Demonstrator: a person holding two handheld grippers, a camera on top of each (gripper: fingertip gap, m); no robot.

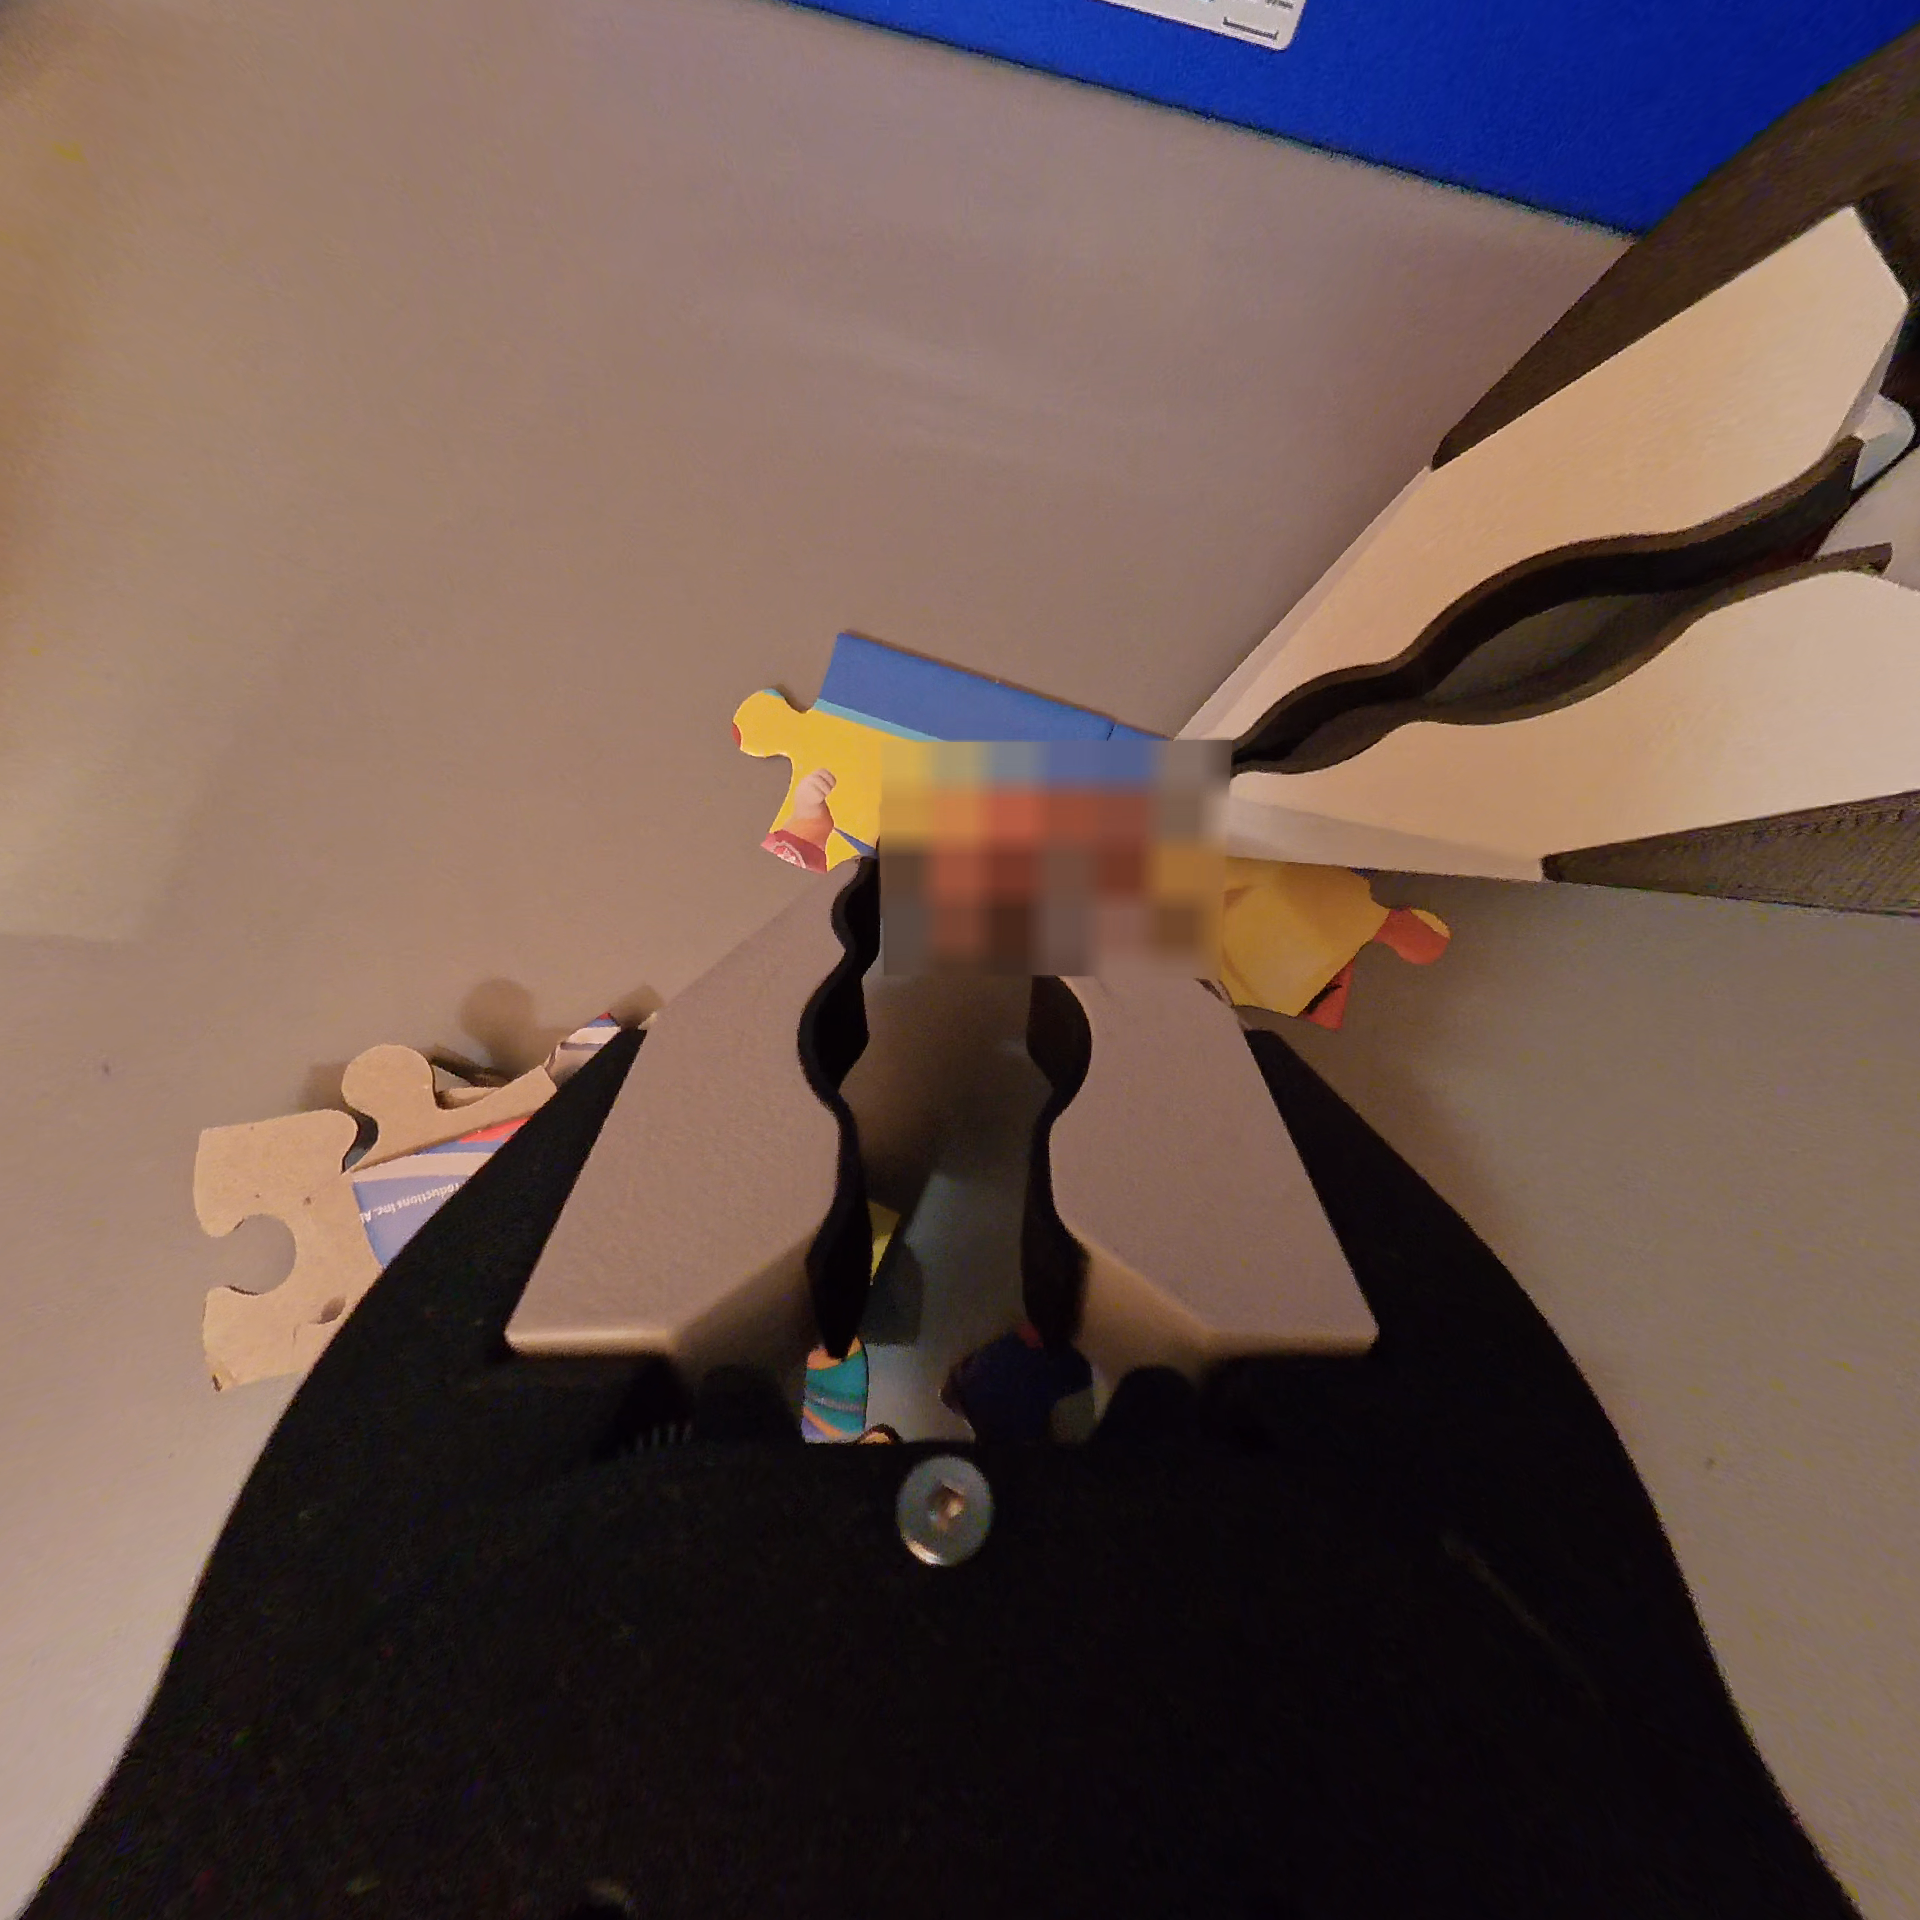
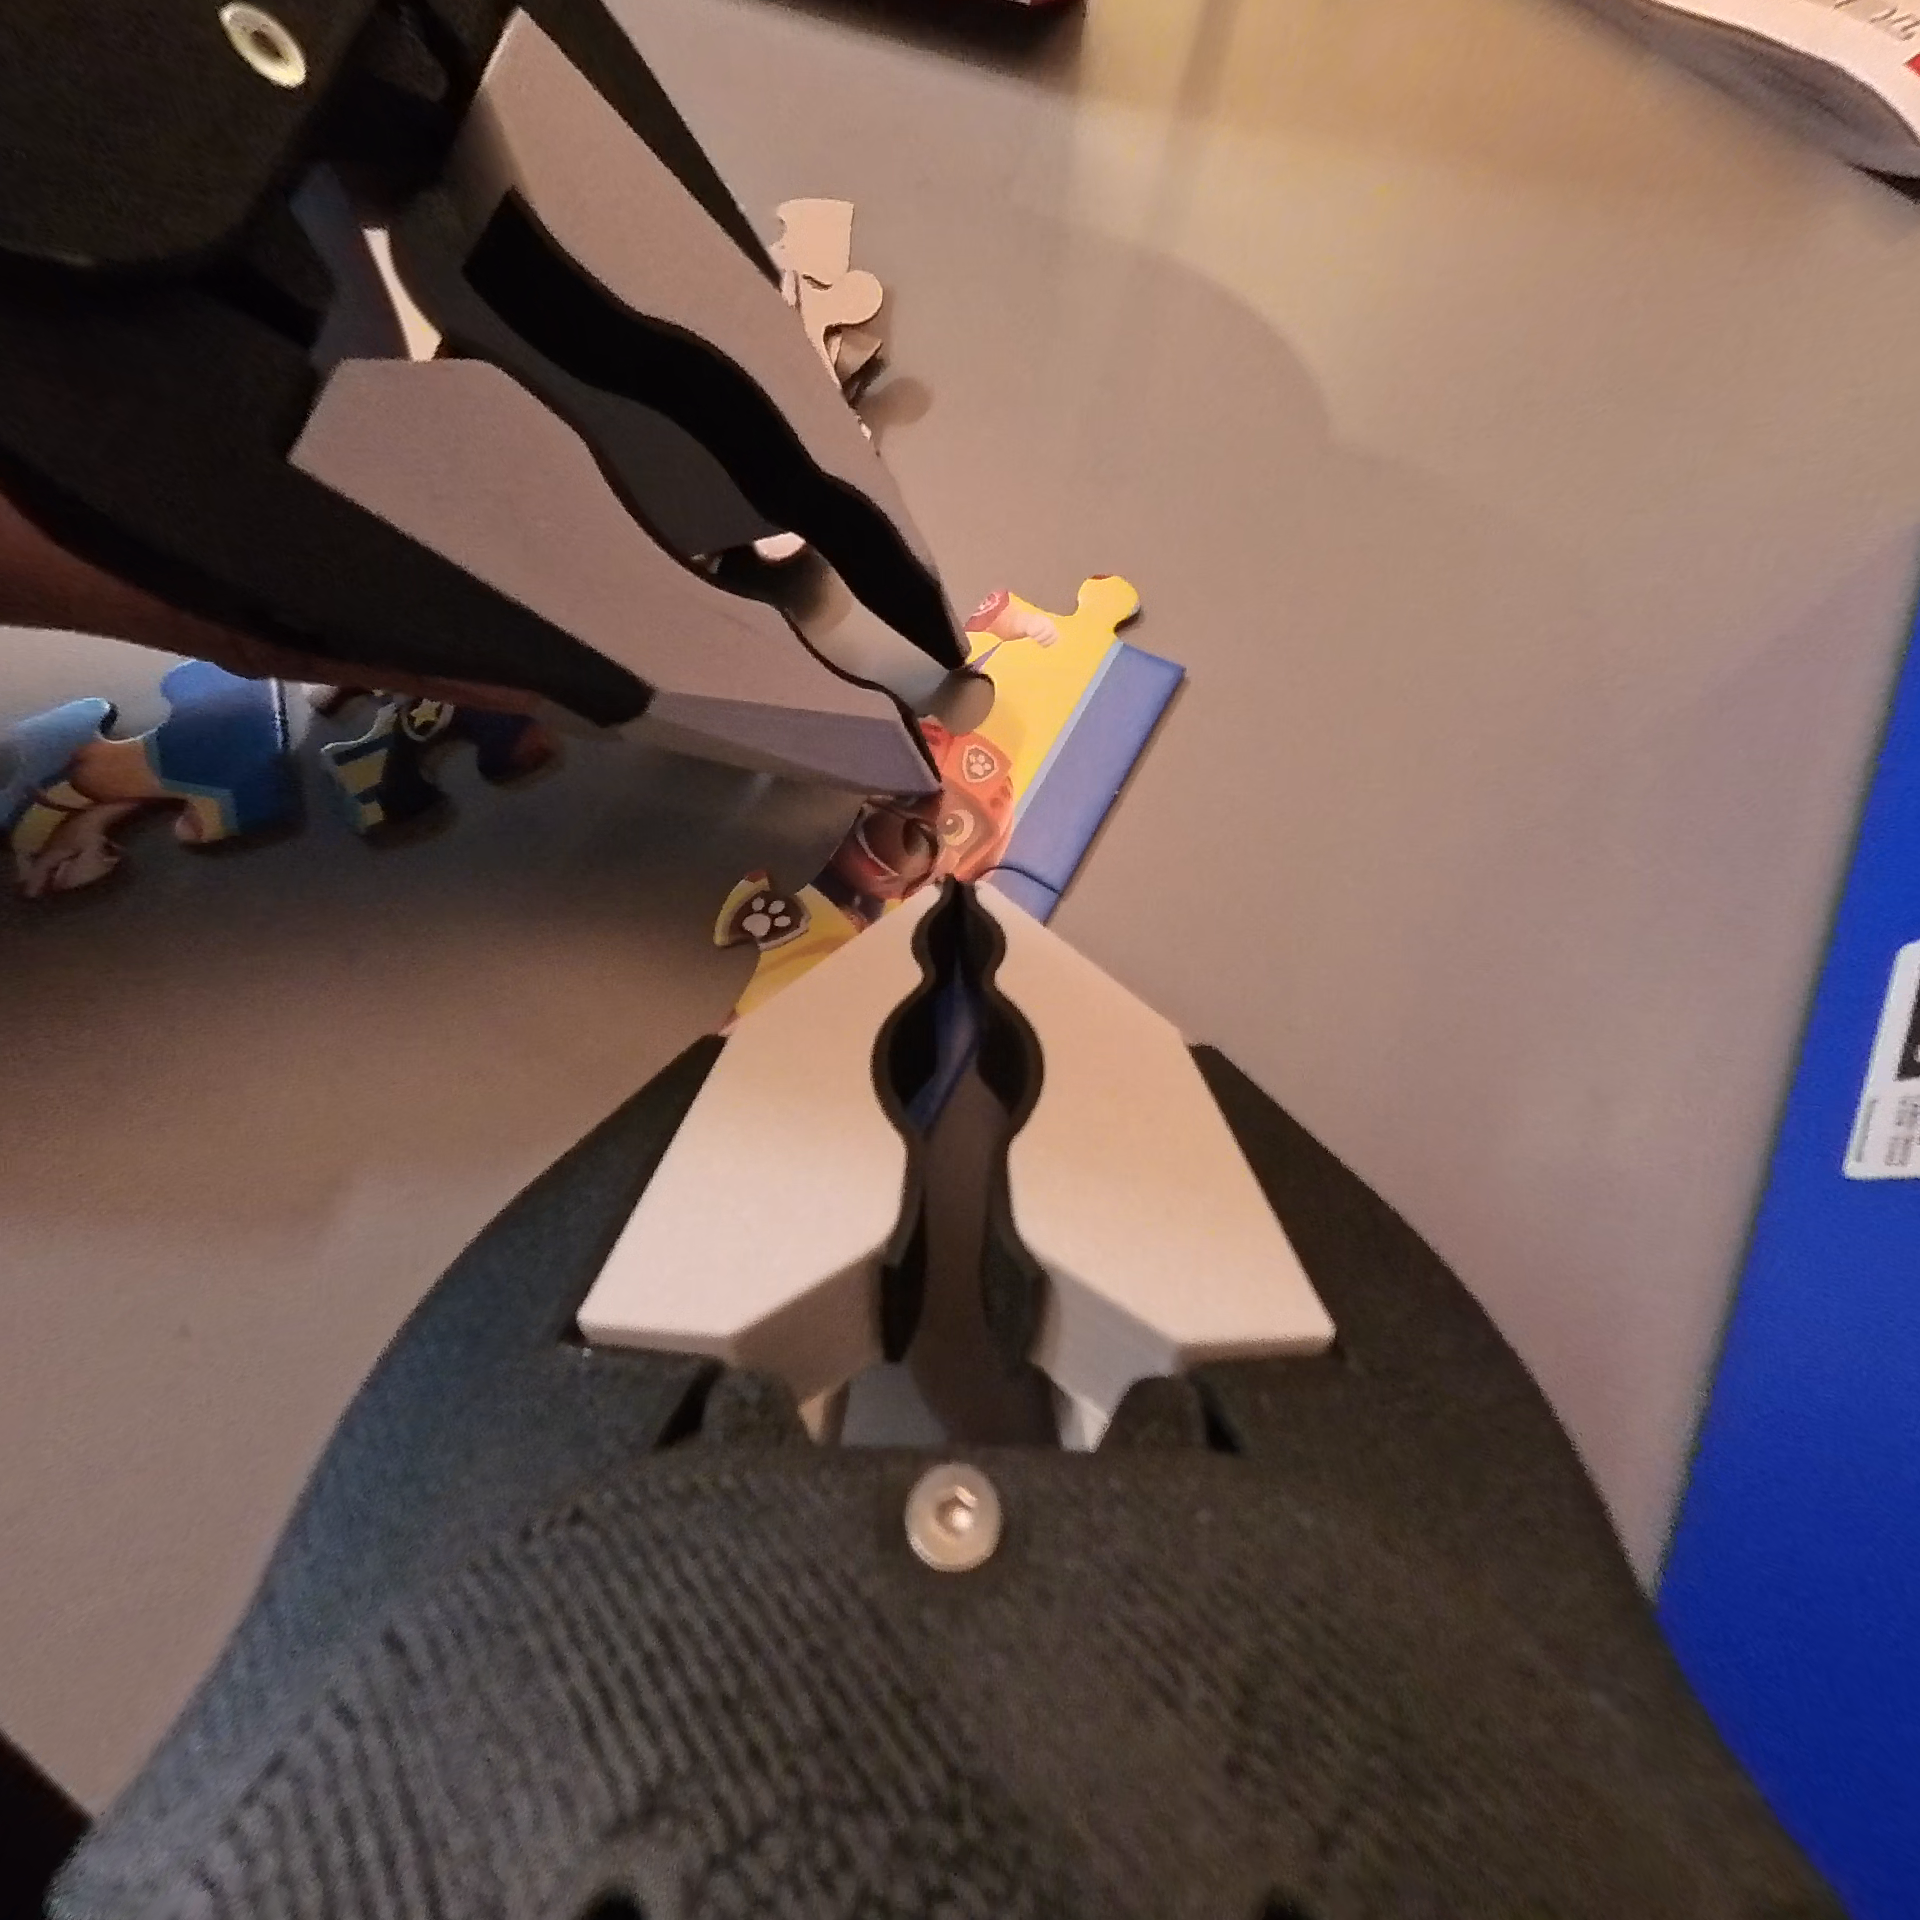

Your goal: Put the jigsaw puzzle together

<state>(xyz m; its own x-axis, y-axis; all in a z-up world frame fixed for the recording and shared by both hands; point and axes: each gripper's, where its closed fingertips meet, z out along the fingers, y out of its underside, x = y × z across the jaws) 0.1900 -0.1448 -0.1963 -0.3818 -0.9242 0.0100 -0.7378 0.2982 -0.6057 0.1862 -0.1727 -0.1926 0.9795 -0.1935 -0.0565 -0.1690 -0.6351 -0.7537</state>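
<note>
Print showed on three things, none legible enough to tell. A white sticker sat on the blue box, right of the right gripper. Another white label lay far ahead of the left gripper; small lettering crossed a puzzle piece to its left.

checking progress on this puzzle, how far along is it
Done: two picture pieces look joined along their blue border on the table. In hand: nothing is lifted; the left gripper, jaws apart, and the shut right gripper have their tips at that pair. Left: face-up pieces and face-down pieces lie loose.
</note>
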